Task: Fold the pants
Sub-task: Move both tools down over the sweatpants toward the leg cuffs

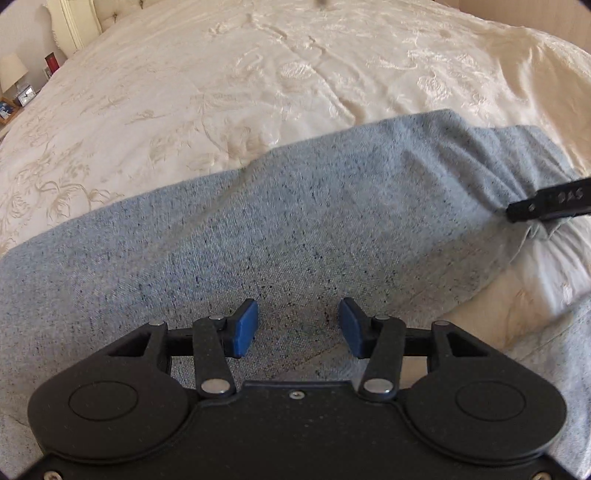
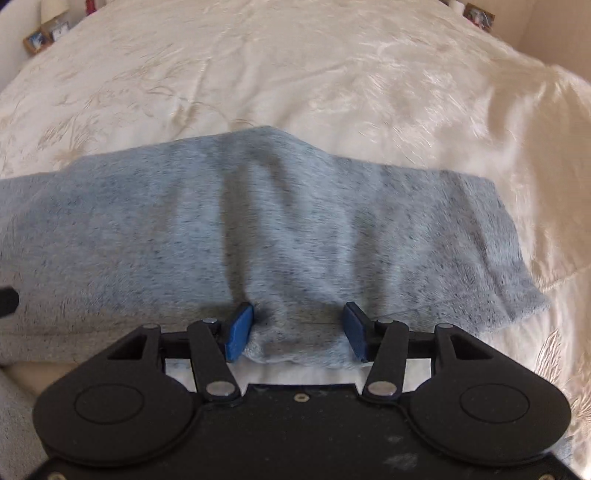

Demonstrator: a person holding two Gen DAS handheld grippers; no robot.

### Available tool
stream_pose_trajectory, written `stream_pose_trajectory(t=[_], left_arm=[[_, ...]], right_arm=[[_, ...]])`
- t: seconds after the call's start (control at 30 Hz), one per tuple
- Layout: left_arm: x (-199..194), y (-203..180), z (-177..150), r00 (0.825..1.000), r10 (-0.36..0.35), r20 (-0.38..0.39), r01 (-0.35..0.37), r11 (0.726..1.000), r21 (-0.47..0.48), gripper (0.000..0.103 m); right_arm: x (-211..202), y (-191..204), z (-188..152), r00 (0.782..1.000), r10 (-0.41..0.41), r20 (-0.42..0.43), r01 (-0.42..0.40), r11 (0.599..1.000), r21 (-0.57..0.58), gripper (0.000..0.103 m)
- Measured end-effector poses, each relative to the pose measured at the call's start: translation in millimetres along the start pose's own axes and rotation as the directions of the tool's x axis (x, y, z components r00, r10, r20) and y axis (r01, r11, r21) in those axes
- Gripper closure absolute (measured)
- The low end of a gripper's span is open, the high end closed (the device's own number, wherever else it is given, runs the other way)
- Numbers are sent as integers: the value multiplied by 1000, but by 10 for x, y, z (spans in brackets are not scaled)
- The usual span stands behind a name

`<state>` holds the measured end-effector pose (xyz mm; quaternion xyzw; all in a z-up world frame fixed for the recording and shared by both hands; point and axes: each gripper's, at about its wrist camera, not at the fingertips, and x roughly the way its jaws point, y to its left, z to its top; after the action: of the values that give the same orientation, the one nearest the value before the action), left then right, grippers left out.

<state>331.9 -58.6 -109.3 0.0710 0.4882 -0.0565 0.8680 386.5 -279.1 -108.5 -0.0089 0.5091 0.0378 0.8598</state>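
Grey pants lay across the bed – under both grippers. Left gripper wide open, empty; right gripper open w/ cloth edge between jaws.

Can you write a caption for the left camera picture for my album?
Open left tongs hover over grey pants spread on a cream bedspread.

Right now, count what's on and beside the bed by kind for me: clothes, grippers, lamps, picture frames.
Grey pants: 1
Grippers: 2, left gripper and right gripper
Lamps: 1
Picture frames: 3 that I can make out
Total: 7
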Motion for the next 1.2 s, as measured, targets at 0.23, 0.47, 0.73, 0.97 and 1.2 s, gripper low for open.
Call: stream_pose_trajectory(t=[0.23, 0.47, 0.73, 0.97, 1.2], left_arm=[[3, 263, -213, 998, 54, 44, -54, 999, 6, 36], [-114, 1107, -310, 979, 202, -8, -202, 974, -103, 36], [-94, 2281, -492, 939, 330, -99, -344, 897, -279, 34], [21, 2353, -545, 921, 382, -77, -389, 892, -231, 28], [0, 2291, -603, 906, 420, -42, -419, 881, -218, 28]], right_arm=[[4, -537, 33, 992, -127, 21, 126, 990, 70, 53], [25, -865, 30, 988, -154, 6, 152, 981, 119, 52], [-5, -822, 146, 982, -183, -45, 189, 963, 191, 52], [-263, -678, 547, 994, -97, 47, 79, 953, 294, 47], [159, -479, 1018, 995, -92, 39, 71, 922, 382, 46]])
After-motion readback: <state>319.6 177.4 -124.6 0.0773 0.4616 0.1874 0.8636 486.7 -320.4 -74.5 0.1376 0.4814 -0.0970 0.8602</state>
